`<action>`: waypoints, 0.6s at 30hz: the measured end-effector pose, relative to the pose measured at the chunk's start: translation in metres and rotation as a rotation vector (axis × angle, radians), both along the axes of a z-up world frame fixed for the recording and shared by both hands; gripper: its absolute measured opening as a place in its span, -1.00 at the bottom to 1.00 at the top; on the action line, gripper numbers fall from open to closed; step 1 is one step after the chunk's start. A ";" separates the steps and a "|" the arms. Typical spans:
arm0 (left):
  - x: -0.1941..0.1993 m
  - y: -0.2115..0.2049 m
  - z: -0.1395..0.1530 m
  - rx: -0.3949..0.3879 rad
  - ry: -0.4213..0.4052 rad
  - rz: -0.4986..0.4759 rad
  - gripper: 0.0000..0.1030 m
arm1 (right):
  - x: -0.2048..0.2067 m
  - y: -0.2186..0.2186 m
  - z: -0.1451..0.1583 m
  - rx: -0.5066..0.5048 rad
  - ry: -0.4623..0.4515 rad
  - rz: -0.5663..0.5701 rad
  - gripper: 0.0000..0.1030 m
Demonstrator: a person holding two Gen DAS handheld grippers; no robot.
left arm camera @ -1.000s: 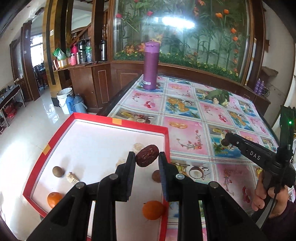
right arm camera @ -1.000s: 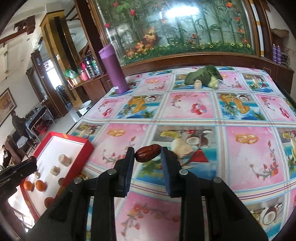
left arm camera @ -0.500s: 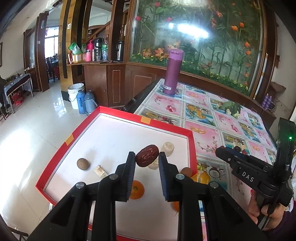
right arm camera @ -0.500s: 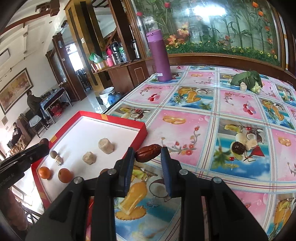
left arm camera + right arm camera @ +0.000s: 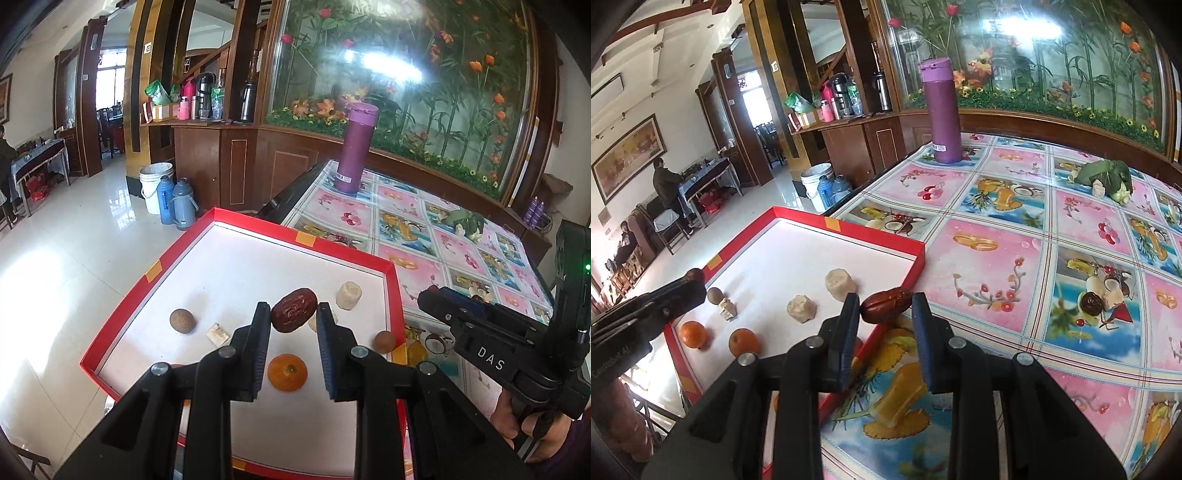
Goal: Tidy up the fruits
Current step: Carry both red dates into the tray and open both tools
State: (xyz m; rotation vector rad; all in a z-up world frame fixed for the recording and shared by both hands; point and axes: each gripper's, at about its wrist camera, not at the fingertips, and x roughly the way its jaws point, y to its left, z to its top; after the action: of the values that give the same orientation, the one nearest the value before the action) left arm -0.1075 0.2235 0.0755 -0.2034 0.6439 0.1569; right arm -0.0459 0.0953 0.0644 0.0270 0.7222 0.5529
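Observation:
My left gripper (image 5: 291, 314) is shut on a dark red date (image 5: 294, 309) and holds it above the red-rimmed white tray (image 5: 155, 271). My right gripper (image 5: 885, 308) is shut on a second red date (image 5: 886, 301), above the tray's right rim (image 5: 905, 273). In the tray lie an orange (image 5: 287, 372), a brown round fruit (image 5: 181, 321), another brown fruit (image 5: 384, 341), a pale peeled chunk (image 5: 348, 295) and a small pale piece (image 5: 218, 334). The right wrist view shows two oranges (image 5: 692, 333) (image 5: 744, 341) and pale chunks (image 5: 840, 283) (image 5: 801, 308).
The tray overhangs the left edge of a table with a fruit-print cloth (image 5: 1052, 236). A purple flask (image 5: 942, 110) stands at the far corner. A green leafy bundle (image 5: 1106, 175) lies far right. A dark fruit and pale pieces (image 5: 1100, 295) sit on the cloth.
Both grippers have moved left toward the tray, each still holding its date. The left date now hangs over the tray's middle; the right date has reached the tray's right rim.

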 end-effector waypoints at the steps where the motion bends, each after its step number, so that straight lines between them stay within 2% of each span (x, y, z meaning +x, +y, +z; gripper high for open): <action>1: 0.000 0.002 0.000 0.001 0.001 0.004 -0.53 | 0.000 0.003 0.001 -0.001 -0.001 0.006 -0.39; 7: 0.014 0.020 0.002 0.055 0.020 0.026 -0.53 | 0.006 0.029 0.006 -0.026 0.009 0.047 -0.39; 13: 0.041 0.050 -0.005 0.076 0.092 0.065 -0.53 | 0.031 0.062 0.008 -0.060 0.085 0.075 -0.39; 18: 0.045 0.060 -0.020 0.065 0.151 0.078 -0.53 | 0.049 0.091 -0.002 -0.109 0.159 0.094 -0.39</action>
State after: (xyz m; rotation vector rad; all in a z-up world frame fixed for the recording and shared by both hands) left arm -0.0621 0.2837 0.0558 -0.1547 0.7800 0.2698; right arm 0.0027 0.1862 0.0626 -0.0654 0.9114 0.6052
